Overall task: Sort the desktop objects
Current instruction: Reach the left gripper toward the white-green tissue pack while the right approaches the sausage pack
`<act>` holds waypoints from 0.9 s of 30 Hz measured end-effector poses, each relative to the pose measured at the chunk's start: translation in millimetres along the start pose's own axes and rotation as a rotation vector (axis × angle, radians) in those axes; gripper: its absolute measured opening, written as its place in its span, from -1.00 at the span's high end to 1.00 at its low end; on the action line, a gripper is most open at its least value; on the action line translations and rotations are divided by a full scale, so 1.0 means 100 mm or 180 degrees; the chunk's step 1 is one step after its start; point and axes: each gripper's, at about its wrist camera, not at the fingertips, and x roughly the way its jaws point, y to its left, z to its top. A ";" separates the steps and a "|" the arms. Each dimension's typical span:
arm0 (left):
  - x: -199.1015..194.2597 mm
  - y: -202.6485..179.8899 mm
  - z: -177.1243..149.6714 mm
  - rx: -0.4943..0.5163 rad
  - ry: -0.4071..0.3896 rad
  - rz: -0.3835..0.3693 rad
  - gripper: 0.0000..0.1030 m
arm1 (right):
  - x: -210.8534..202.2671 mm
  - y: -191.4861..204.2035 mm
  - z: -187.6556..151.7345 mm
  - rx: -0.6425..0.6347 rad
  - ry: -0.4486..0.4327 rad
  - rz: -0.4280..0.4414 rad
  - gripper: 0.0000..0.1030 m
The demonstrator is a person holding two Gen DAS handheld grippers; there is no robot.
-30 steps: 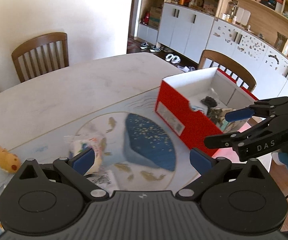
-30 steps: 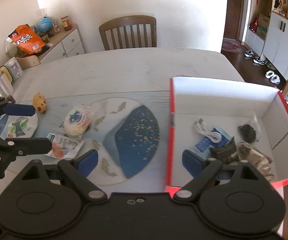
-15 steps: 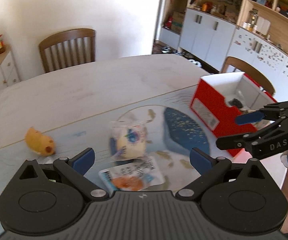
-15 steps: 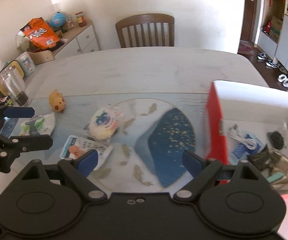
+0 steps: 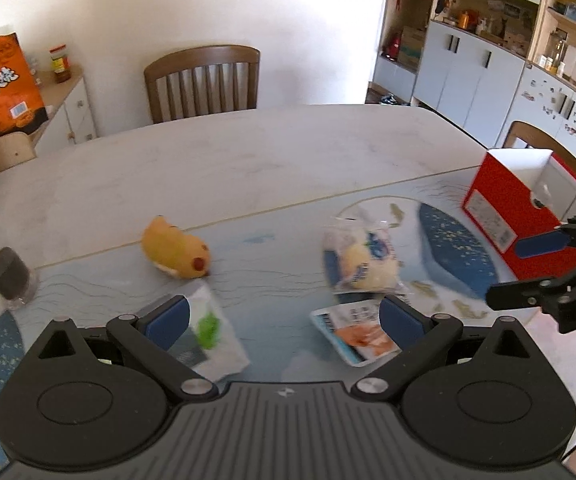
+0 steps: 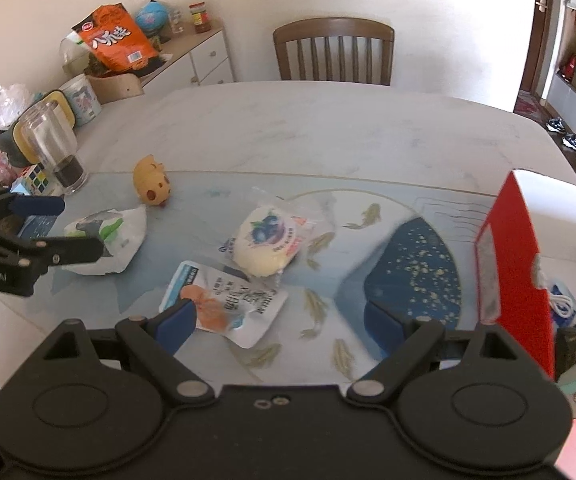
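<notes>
- Standing at the bench's (image 6: 328, 128) right end, the red box (image 6: 508, 264) already holds a cable and some dark bits
- Reaching for the white pouch (image 5: 212, 336), the left tongs (image 5: 284, 316) gape wide and empty; straddle its bulge before closing
- Hovering over the flat packet (image 6: 224, 300), the right tongs (image 6: 280, 320) are equally wide

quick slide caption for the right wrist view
Open right gripper above a snack pouch and wrapped bun, red box at right.
</notes>
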 end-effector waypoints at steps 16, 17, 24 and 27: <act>0.18 0.64 -0.21 0.0534 -0.0064 -0.0219 -0.97 | 0.19 0.20 0.01 -0.0015 0.0113 -0.0033 -0.77; 0.20 0.69 -0.22 0.0577 -0.0063 -0.0246 -0.97 | 0.20 0.21 0.00 -0.0016 0.0122 -0.0039 -0.77; 0.40 0.98 -0.31 0.0952 -0.0027 -0.0527 -0.97 | 0.34 0.29 -0.03 0.0006 0.0184 -0.0077 -0.77; 0.48 1.03 -0.38 0.1151 -0.0010 -0.0684 -0.97 | 0.42 0.32 -0.04 0.0015 0.0200 -0.0080 -0.77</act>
